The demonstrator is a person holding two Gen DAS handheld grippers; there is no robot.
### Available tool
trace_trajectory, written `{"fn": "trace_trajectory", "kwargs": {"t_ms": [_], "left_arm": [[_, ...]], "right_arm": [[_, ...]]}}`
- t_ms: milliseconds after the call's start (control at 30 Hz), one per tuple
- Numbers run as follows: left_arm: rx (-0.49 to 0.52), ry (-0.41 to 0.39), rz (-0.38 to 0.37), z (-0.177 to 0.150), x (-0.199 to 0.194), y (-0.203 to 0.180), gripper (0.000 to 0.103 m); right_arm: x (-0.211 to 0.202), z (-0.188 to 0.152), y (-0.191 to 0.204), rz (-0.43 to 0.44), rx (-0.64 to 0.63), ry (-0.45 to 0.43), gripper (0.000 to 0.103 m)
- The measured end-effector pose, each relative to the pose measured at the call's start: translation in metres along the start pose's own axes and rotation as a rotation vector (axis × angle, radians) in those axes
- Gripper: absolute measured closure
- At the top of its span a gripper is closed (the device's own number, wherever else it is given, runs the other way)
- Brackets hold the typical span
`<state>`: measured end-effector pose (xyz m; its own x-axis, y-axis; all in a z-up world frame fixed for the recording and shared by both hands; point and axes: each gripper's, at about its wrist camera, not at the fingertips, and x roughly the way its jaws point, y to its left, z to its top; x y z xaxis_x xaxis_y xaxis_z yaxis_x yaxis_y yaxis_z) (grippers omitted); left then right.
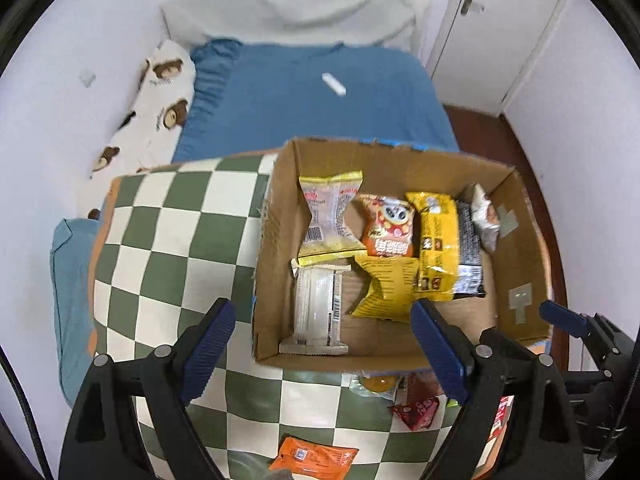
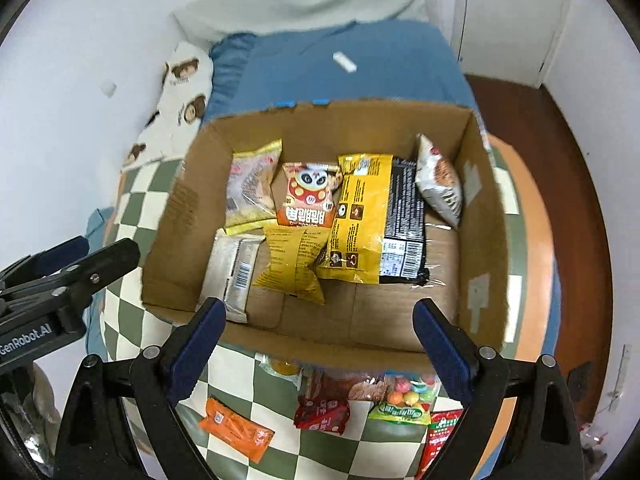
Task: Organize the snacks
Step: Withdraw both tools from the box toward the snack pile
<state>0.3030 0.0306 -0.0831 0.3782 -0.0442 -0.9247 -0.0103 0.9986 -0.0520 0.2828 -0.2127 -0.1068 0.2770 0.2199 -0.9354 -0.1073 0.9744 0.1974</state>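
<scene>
An open cardboard box (image 1: pixel 276 216) (image 2: pixel 176 208) sits on a green-and-white checked cloth (image 1: pixel 168 232) (image 2: pixel 276 392). Inside lie several snack packets: a pale yellow one (image 1: pixel 330 216) (image 2: pixel 250 188), a red panda bag (image 1: pixel 388 226) (image 2: pixel 308 196), a yellow pack (image 1: pixel 436 240) (image 2: pixel 360 216), a white bar (image 1: pixel 316 308) (image 2: pixel 232 272). Loose packets lie in front of the box: an orange one (image 1: pixel 312 458) (image 2: pixel 236 428), a dark red one (image 1: pixel 416 410) (image 2: pixel 322 412), a candy bag (image 2: pixel 404 400). My left gripper (image 1: pixel 324 344) and right gripper (image 2: pixel 320 344) hang open and empty above the box's near edge.
The cloth covers a cushion on a bed with a blue sheet (image 1: pixel 304 108) (image 2: pixel 360 64). A bear-print pillow (image 1: pixel 160 108) (image 2: pixel 180 92) lies by the white wall on the left. Brown floor (image 2: pixel 560 152) and white cupboard doors (image 1: pixel 500 32) are on the right.
</scene>
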Motion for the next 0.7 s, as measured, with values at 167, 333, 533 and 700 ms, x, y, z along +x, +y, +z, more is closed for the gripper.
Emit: {"fn": "trace_trajectory", "kwargs": {"t_ms": [167, 333, 533, 700], "left_arm": [[-0.061, -0.053, -0.026, -0.041, -0.026, 0.009, 0.013], [-0.173, 0.122, -0.094, -0.114, 0.011, 0.030, 0.013], [-0.350, 0.487, -0.198, -0.211, 0.106, 0.050, 0.015], [-0.446, 0.608, -0.230, -0.242, 0.150, 0.045, 0.015]], "right_arm": [[-0.034, -0.043, -0.005, 0.007, 0.016, -0.103, 0.006], [-0.047, -0.104, -0.031, 0.009, 0.093, -0.166, 0.007], [-0.030, -0.169, -0.101, -0.025, 0.297, -0.129, 0.025], [0.010, -0.195, -0.149, -0.078, 0.364, -0.020, 0.025]]}}
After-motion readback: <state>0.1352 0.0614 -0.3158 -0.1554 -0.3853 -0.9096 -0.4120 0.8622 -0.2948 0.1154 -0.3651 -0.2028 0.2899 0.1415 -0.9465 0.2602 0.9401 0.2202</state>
